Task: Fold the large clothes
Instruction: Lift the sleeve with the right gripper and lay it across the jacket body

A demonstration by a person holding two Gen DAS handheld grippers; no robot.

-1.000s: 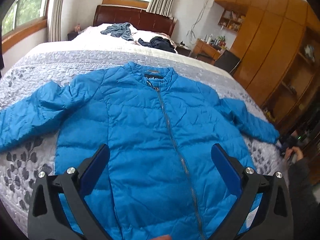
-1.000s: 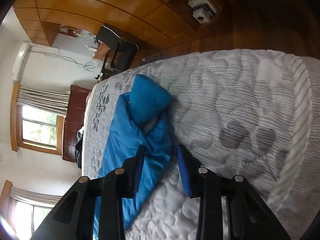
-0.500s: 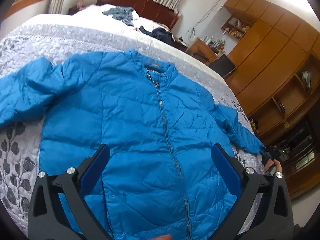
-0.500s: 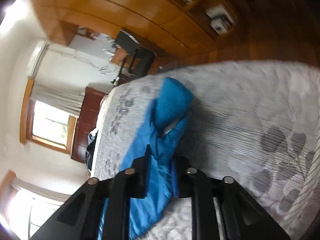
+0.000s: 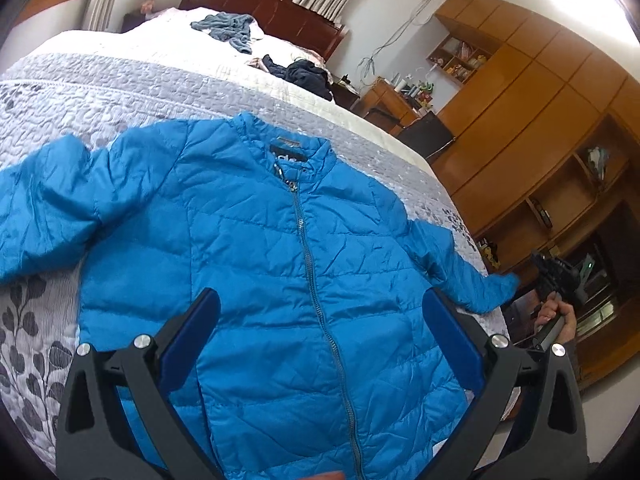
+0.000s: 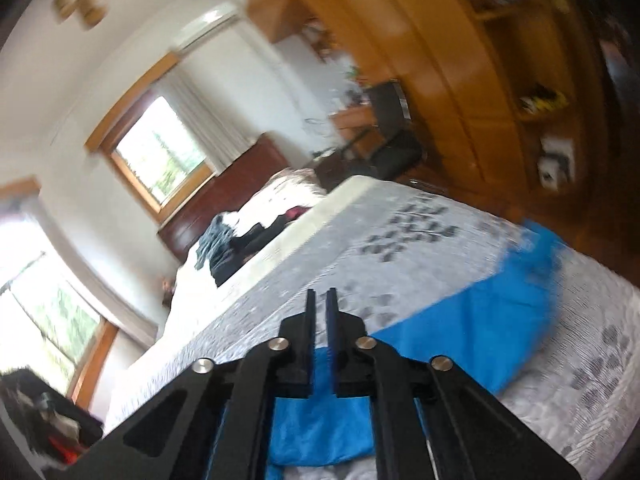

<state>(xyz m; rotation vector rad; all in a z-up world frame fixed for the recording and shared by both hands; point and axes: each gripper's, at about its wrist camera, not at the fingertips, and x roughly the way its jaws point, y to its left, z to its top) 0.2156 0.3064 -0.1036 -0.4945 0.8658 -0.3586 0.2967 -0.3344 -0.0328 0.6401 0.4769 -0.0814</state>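
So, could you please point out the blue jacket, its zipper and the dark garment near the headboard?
blue jacket (image 5: 248, 240): left wrist view, on the quilted chest panel.
zipper (image 5: 310, 264): left wrist view, midway along the teeth.
dark garment (image 5: 306, 76): left wrist view, on the middle of the crumpled heap.

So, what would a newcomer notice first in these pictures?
The bright blue quilted puffer jacket lies spread flat, zipped, on the grey leaf-patterned bedspread. The open left gripper hovers over its lower front. The right gripper, nearly closed, has the jacket's right sleeve beneath it.
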